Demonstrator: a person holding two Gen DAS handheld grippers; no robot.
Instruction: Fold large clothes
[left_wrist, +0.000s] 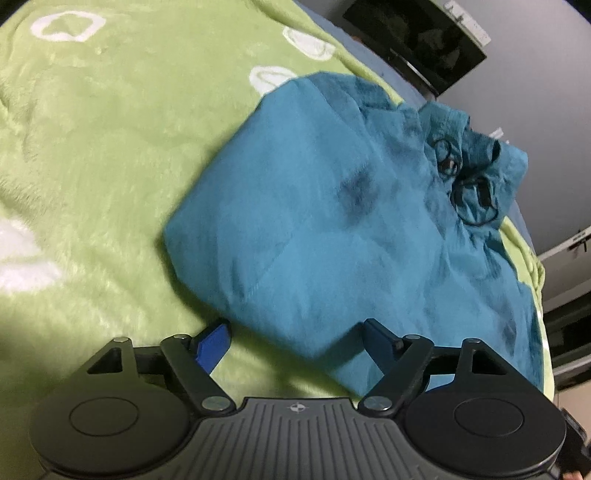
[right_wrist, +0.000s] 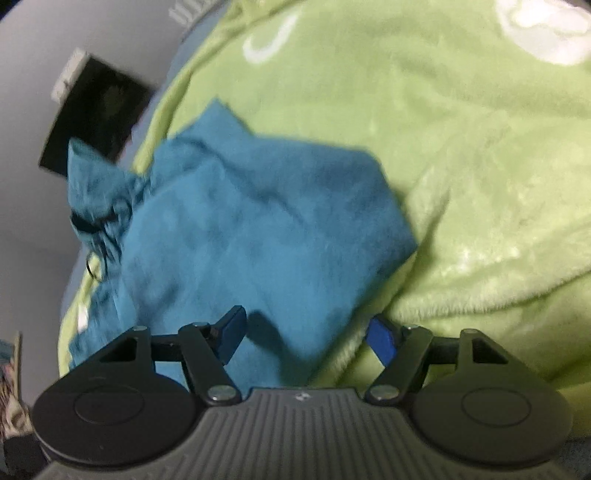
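The blanket (left_wrist: 110, 155), green with white ring marks, fills most of both views and serves as the work surface. On it lies the garment (left_wrist: 314, 221), teal and already gathered into a compact, roughly rectangular bundle; in the left wrist view it runs from centre toward 3 o'clock, in the right wrist view (right_wrist: 240, 229) from centre toward 9 o'clock. Its drawstring (left_wrist: 469, 192) end sits at 2 o'clock, bunched and not yet flattened. A dark box (left_wrist: 417, 40) stands off the blanket at 1 o'clock.

The left gripper (left_wrist: 295, 338) hangs released at 6 o'clock, jaws spread, nothing between the pads; the bundle's near corner lies just ahead. The right gripper (right_wrist: 308, 334) is likewise released, straddling the other near corner without pinching it.

Judged step: late in folding, between grasps. The next move likely calls for each gripper to close on its near corner, then carry that edge over toward the drawstring end.
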